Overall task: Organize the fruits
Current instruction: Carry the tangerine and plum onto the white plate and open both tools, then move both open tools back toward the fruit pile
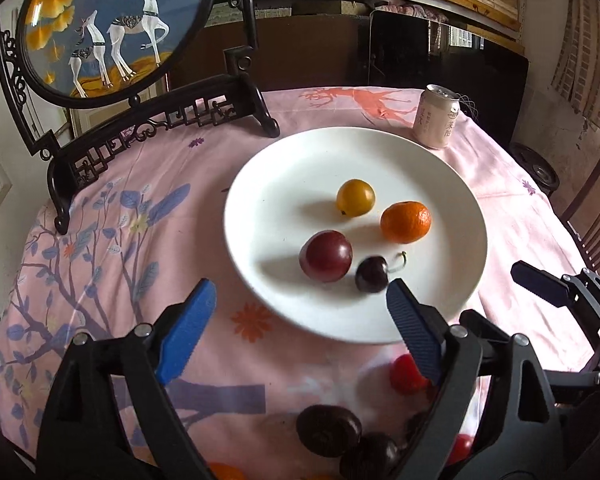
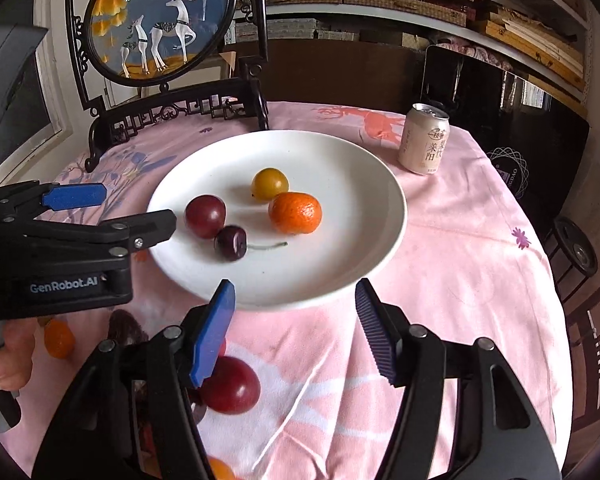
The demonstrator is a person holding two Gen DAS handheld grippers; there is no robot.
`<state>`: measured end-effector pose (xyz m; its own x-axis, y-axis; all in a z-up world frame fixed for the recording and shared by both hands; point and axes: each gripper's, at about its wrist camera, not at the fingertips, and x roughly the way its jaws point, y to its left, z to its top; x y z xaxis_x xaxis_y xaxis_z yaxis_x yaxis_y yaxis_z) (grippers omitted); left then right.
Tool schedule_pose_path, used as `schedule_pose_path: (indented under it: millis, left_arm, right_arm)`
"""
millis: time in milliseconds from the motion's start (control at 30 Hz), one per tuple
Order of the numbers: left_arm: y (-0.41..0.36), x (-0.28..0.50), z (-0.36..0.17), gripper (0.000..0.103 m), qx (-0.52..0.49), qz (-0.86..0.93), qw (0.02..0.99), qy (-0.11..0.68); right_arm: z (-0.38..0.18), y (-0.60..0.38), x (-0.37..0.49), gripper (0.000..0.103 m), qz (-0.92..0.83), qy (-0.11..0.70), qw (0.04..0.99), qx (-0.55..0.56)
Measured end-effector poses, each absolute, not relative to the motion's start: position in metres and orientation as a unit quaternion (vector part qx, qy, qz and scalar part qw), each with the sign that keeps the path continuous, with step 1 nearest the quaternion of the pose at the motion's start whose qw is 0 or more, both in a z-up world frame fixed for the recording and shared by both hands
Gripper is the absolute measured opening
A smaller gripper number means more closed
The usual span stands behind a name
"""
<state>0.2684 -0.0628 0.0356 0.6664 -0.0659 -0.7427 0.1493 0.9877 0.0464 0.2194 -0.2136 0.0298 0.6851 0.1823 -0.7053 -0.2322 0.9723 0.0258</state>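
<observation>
White plate [image 2: 340,184] at desk centre holds yellow plum [image 2: 269,184], tangerine [image 2: 295,213], red plum [image 2: 205,216] and cherry [image 2: 231,242] | loose red plum [image 2: 232,386] lies on pink cloth [image 2: 460,280] nearer | left gripper [image 1: 300,320] fingers apart, empty | right gripper [image 2: 296,332] fingers apart, empty | drink can [image 2: 423,138] far right.

Left gripper [image 1: 300,304], own wrist view: both blue-padded fingers [image 1: 186,332] spread wide apart, nothing between them, pointing forward and slightly downward. Right gripper [image 2: 296,328], own wrist view: fingers likewise parted and empty. From the right wrist view, the left gripper enters at the left edge, lying roughly level, fingers apart. The person's hand [image 2: 10,356] wraps its handle, fingers curled around the grip.
</observation>
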Motion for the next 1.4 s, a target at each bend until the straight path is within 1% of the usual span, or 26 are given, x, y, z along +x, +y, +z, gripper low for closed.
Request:
schedule_pose_path:
  millis: [267, 467, 600, 733, 867, 1133, 1333, 1367, 1400]
  left_arm:
    - [-0.044, 0.201, 0.041, 0.090, 0.043, -0.076, 0.913, 0.397]
    - [-0.028, 0.158, 0.030, 0.090, 0.039, -0.090, 0.906, 0.413]
    - [-0.017, 0.135, 0.019, 0.090, 0.023, -0.098, 0.899, 0.426]
    - [-0.013, 0.116, 0.008, 0.090, 0.014, -0.107, 0.892, 0.438]
    - [-0.013, 0.106, -0.004, 0.090, 0.005, -0.114, 0.885, 0.451]
    - [-0.008, 0.098, -0.014, 0.091, 0.005, -0.103, 0.882, 0.460]
    - [-0.003, 0.100, -0.019, 0.094, 0.007, -0.089, 0.880, 0.466]
    - [-0.002, 0.100, -0.019, 0.094, 0.006, -0.088, 0.880, 0.466]
    - [-0.001, 0.101, -0.019, 0.095, 0.006, -0.086, 0.880, 0.466]
  right_arm:
    - [0.033, -0.219, 0.157, 0.063, 0.109, 0.386, 0.915, -0.037]
    - [0.030, -0.213, 0.112, 0.063, 0.140, 0.390, 0.910, -0.033]
    - [0.027, -0.205, 0.085, 0.063, 0.145, 0.387, 0.909, -0.049]
    - [0.017, -0.194, 0.067, 0.063, 0.162, 0.405, 0.897, -0.075]
    - [0.005, -0.184, 0.059, 0.063, 0.163, 0.423, 0.886, -0.102]
    - [-0.014, -0.173, 0.070, 0.063, 0.169, 0.464, 0.864, -0.100]
    - [-0.017, -0.168, 0.082, 0.063, 0.169, 0.467, 0.863, -0.091]
    - [-0.017, -0.167, 0.084, 0.061, 0.169, 0.466, 0.864, -0.090]
    - [-0.017, -0.167, 0.086, 0.056, 0.171, 0.464, 0.865, -0.087]
